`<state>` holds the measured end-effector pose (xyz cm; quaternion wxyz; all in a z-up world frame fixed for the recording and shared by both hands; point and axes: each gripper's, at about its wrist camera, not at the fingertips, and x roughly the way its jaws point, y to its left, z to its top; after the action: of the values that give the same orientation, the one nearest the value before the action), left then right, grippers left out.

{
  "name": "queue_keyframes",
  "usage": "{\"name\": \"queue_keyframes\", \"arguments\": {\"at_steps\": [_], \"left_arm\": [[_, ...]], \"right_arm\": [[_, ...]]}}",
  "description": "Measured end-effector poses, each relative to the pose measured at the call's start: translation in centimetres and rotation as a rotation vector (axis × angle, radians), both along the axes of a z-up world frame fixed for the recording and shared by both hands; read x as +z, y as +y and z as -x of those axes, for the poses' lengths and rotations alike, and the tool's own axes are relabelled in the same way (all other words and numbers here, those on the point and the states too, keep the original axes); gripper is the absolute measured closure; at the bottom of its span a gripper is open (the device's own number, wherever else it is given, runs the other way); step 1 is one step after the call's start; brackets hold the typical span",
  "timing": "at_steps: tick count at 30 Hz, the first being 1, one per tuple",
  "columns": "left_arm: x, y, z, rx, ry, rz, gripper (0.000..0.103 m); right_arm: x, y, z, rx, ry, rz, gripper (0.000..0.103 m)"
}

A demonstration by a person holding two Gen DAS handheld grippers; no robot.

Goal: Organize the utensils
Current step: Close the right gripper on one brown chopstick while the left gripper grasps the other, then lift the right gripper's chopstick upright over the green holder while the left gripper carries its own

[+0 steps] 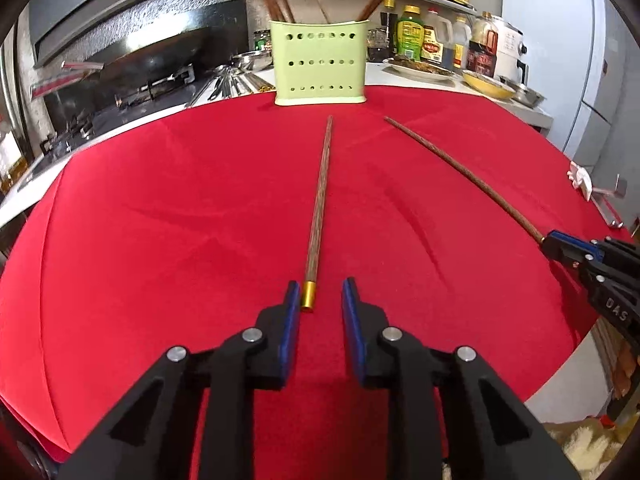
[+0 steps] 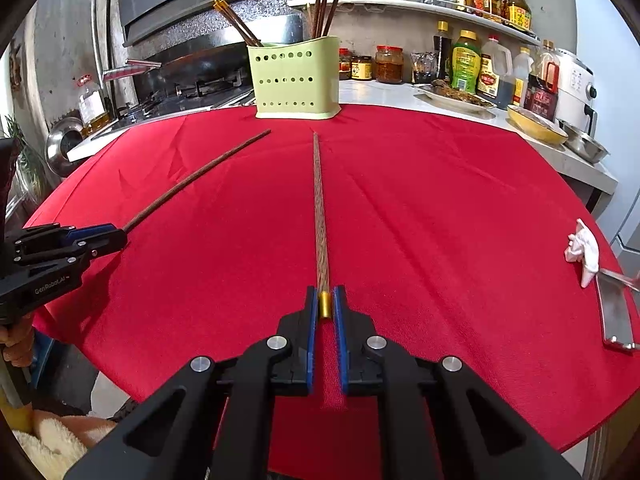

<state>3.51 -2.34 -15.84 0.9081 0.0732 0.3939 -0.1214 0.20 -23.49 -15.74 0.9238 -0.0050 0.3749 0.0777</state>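
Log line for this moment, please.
left gripper: open, at chopstick gold end | right gripper: shut on second chopstick | green holder: ahead

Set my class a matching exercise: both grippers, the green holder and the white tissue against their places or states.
1 left gripper
2 right gripper
3 green holder
4 white tissue

A shut on the right chopstick at its gold cap
B lying at the red cloth right edge
C open around the left chopstick gold cap
D standing at the cloth's far edge

Pairs: 1-C, 2-A, 3-D, 4-B

Red tablecloth (image 1: 160, 240), stove (image 1: 152, 88), condiment shelf (image 2: 440, 6)
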Motion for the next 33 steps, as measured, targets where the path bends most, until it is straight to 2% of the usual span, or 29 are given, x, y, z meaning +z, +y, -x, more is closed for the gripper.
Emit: {"name": "queue_keyframes", "arguments": {"at_steps": [2,4,11,13,14,16,19,21,26,29,33], "left_arm": [[-0.1,0.1,-0.1,0.010,-0.010,-0.012,0.091],[-0.1,0.3,-0.2,0.012,-0.013,-0.015,0.095],[0.5,0.6,0.1,0.005,-0.014,0.003,0.096],[0.5,0.5,0.1,0.007,-0.008,-0.003,0.096],[0.2,0.6,0.1,0.015,0.004,-0.003,0.096],[0.1,0.8,0.2,0.022,0.006,0.001,0.096],[0.0,1.0,0.2,0.025,0.006,0.004,0.096],[0.0,1.0,0.3,0.023,0.004,0.007,0.096],[0.0,1.4,0.4,0.012,0.001,0.025,0.096],[0.2,1.2,0.4,0.013,0.000,0.018,0.096],[1.8,1.5,0.9,0.009,-0.049,0.035,0.096]], "right_arm": [[-0.1,-0.1,0.3,-0.002,-0.010,0.002,0.093],[-0.1,-0.1,0.5,-0.003,-0.018,0.005,0.093],[-0.3,0.3,0.4,-0.008,-0.041,0.016,0.092],[-0.2,0.2,0.2,-0.002,-0.037,-0.019,0.084],[-0.3,0.2,0.1,0.003,-0.039,-0.030,0.074],[-0.3,0.6,0.0,0.004,-0.051,0.000,0.073],[-0.3,1.0,-0.1,0.010,-0.058,0.015,0.077],[-0.3,0.9,-0.2,0.011,-0.057,0.015,0.085],[-0.3,0.1,-0.3,-0.002,-0.047,-0.023,0.096],[-0.1,0.3,-0.1,0.000,-0.056,-0.009,0.096],[1.7,0.4,0.4,-0.001,-0.114,-0.013,0.096]]}}
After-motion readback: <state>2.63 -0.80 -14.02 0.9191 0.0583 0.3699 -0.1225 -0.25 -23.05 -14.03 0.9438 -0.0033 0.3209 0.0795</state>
